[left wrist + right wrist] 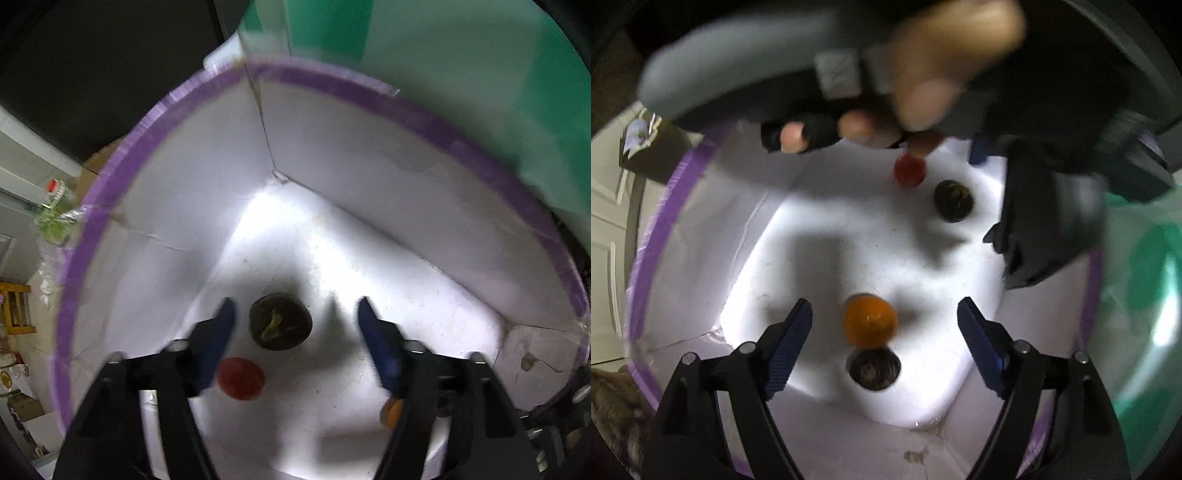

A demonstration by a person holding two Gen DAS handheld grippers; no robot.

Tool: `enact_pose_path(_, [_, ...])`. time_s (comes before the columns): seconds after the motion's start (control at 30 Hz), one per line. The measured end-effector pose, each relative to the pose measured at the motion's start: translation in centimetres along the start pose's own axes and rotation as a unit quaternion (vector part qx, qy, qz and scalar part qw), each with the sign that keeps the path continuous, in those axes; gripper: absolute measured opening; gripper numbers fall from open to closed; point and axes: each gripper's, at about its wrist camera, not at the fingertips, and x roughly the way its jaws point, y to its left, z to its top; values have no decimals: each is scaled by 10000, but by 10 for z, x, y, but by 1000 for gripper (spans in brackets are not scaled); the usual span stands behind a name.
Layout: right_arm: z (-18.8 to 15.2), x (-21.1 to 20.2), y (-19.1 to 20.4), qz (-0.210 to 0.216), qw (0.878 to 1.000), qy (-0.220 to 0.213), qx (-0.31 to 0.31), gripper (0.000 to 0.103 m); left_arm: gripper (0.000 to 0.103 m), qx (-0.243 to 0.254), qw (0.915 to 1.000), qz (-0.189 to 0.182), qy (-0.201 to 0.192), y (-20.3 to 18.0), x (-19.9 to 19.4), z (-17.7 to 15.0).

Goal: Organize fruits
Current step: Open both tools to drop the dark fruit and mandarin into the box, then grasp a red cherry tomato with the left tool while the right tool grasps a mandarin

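Observation:
A white box with a purple rim (122, 162) holds the fruits. In the left wrist view a dark round fruit (280, 321) lies on the box floor between the open fingers of my left gripper (295, 314). A red fruit (241, 378) lies beside the left finger, and an orange fruit (392, 412) peeks out behind the right finger. In the right wrist view my right gripper (884, 310) is open above an orange fruit (870, 322), which is blurred. A second dark fruit (874, 368) lies just below it. The red fruit (910, 170) and first dark fruit (953, 200) lie farther off.
The person's gloved hand (871, 118) and the left tool hang over the far side of the box (653, 229). A green sheet (461, 55) lies beyond the box. A bottle with a red cap (55, 206) stands at the left.

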Motion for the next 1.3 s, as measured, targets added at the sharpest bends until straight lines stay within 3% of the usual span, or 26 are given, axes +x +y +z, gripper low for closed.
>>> enact_pose_path(0.1, [-5, -33, -6, 4, 9993, -346, 166, 81, 77, -57, 9993, 331, -177, -10, -23, -8])
enact_pose_path(0.23, [-25, -101, -42, 146, 9917, -1193, 456, 81, 85, -272, 9906, 1018, -874, -26, -77, -24])
enact_pose_path(0.3, [-37, -140, -52, -53, 9837, -1714, 537, 81, 86, -377, 9745, 1718, -1392, -36, -117, -29])
enact_pose_path(0.37, [-67, -194, -70, -315, 9676, -2362, 829, 84, 87, -394, 9500, 2344, -2026, -58, -159, -30])
enact_pose_path(0.47, [-116, -250, -105, -755, 9384, -3078, 1380, 94, 87, -352, 9190, 2542, -2992, -94, -217, -31])
enact_pose_path(0.5, [-135, -267, -117, -955, 9245, -3301, 1649, 94, 87, -283, 9068, 2426, -3436, -114, -243, -28])
enact_pose_path(0.53, [-155, -280, -131, -1156, 9102, -3481, 1922, 95, 87, -218, 9003, 2272, -3707, -126, -259, -27])
enact_pose_path(0.57, [-176, -289, -144, -1333, 8969, -3608, 2182, 95, 87, -112, 8945, 1941, -4026, -148, -278, -19])
enact_pose_path(0.6, [-197, -295, -153, -1491, 8837, -3694, 2457, 95, 87, -28, 8939, 1671, -4159, -164, -289, -13])
enact_pose_path(0.67, [-247, -301, -188, -1783, 8508, -3717, 3258, 96, 87, 194, 8966, 963, -4318, -198, -301, 5])
enact_pose_path(0.7, [-267, -299, -200, -1825, 8401, -3682, 3540, 96, 87, 301, 9000, 505, -4319, -218, -301, 22])
enact_pose_path(0.8, [-339, -291, -251, -1934, 7962, -3282, 4700, 96, 87, 505, 9099, -264, -4109, -270, -281, 66])
enact_pose_path(0.9, [-405, -268, -316, -2003, 7390, -2777, 5803, 96, 87, 593, 9224, -620, -3767, -314, -248, 119])
enact_pose_path(0.93, [-420, -256, -326, -2078, 7280, -2597, 5995, 96, 87, 595, 9273, -704, -3629, -322, -232, 139])
enact_pose_path(1.07, [-458, -205, -383, -2256, 7126, -2067, 6314, 96, 87, 482, 9330, -1018, -3419, -350, -181, 203])
enact_pose_path(1.27, [-451, -162, -455, -2163, 7317, -1680, 6241, 86, 86, 94, 9340, -1903, -3021, -357, -144, 231])
enact_pose_path(1.3, [-447, -159, -464, -2128, 7372, -1666, 6193, 85, 86, -15, 9294, -2058, -3062, -351, -143, 231])
